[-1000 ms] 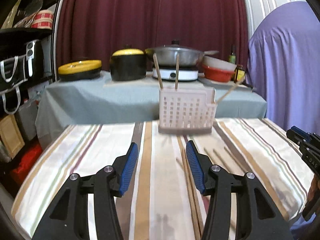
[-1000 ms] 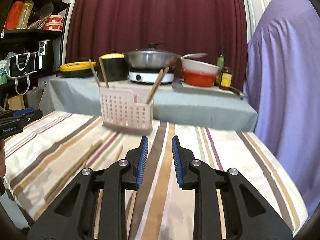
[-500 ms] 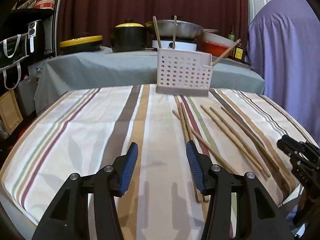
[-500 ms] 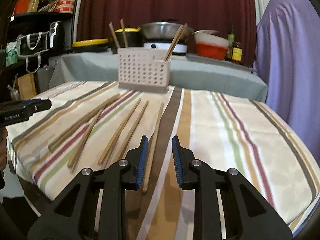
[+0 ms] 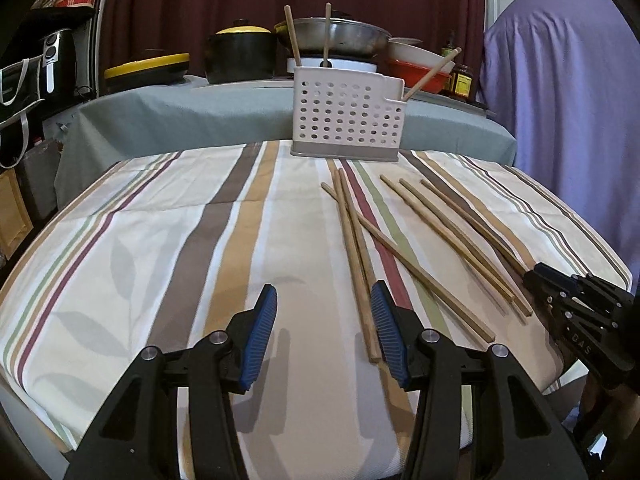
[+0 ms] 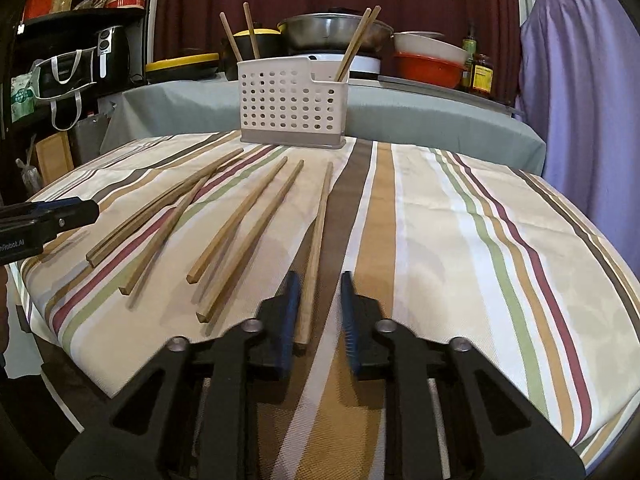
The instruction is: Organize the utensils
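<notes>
A white perforated caddy stands at the far side of the striped tablecloth, with three chopsticks upright in it. Several wooden chopsticks lie loose in front of it. My left gripper hangs open low over the cloth; the near end of a chopstick pair lies just inside its right pad. My right gripper is closing around the near end of the rightmost chopstick, which lies beside the left pad with a gap still showing. Each gripper shows at the edge of the other's view.
Behind stands a grey-covered table with black and yellow pots, a steel pan and a red bowl. Dark shelves with bags fill the left. A purple-draped shape rises at the right.
Both grippers have come down and tipped towards the tablecloth, bringing the loose chopsticks close. The right jaws have narrowed around a chopstick end. The left jaws keep their width.
</notes>
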A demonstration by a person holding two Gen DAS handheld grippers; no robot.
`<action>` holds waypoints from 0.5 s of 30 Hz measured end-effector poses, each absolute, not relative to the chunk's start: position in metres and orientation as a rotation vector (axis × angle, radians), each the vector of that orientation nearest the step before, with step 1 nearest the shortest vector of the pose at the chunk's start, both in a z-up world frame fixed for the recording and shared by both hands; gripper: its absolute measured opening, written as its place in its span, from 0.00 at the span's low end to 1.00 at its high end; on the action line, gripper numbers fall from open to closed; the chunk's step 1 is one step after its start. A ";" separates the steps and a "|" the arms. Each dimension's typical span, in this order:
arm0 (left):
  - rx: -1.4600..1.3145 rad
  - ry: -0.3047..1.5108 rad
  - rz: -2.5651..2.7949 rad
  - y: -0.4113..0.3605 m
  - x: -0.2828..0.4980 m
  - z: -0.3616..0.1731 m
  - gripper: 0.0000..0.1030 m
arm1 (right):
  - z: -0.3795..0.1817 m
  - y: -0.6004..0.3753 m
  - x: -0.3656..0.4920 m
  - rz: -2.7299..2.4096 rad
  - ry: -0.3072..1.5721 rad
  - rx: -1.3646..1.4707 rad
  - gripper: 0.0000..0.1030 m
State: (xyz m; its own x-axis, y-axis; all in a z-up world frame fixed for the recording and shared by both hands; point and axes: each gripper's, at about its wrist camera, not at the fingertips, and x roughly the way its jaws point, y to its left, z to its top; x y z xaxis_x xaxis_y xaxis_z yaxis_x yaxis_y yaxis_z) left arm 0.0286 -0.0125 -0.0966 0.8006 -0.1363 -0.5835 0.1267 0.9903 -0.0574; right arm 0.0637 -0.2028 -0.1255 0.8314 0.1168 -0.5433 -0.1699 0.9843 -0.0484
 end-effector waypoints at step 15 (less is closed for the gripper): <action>0.015 0.679 -0.160 -0.022 0.032 -0.109 0.35 | -0.125 -0.204 0.064 0.151 0.574 -0.098 0.06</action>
